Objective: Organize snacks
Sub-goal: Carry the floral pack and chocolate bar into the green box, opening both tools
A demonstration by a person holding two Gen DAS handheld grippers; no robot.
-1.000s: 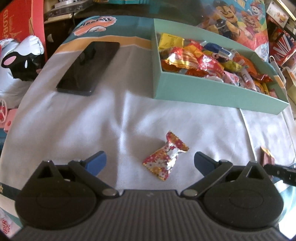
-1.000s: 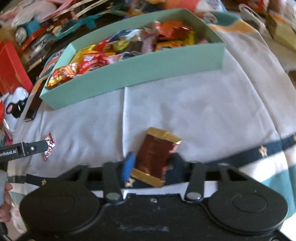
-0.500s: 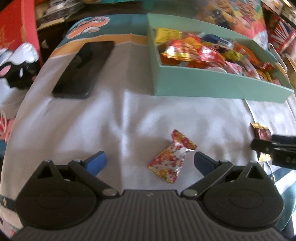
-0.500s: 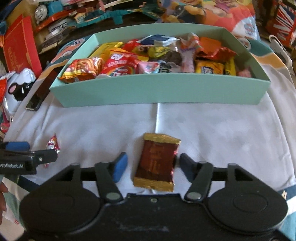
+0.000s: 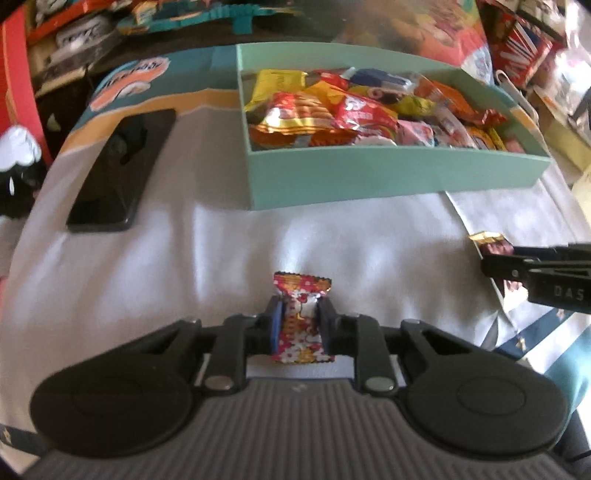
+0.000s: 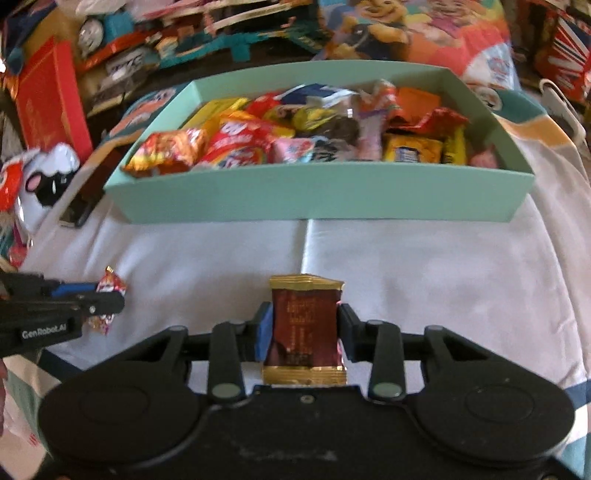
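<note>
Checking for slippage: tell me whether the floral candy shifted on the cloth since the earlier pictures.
Cannot tell: the floral candy looks turned upright toward the teal box, but the camera moved too.

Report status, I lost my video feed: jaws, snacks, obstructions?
Left gripper closing on floral candy. Right gripper closing on brown packet. Teal box ahead, path clear.

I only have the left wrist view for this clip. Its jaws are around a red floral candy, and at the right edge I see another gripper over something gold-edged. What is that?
Observer: A dark red packet with gold ends, lying flat on the white cloth, between the right gripper fingers, which are closing.
Reviewer: Is it gripped?
Observer: Both pads are against its sides, so it looks gripped.
Reviewer: Anything past the mint box's far wall?
Observer: A cartoon-dog printed bag, seen sharply there.
</note>
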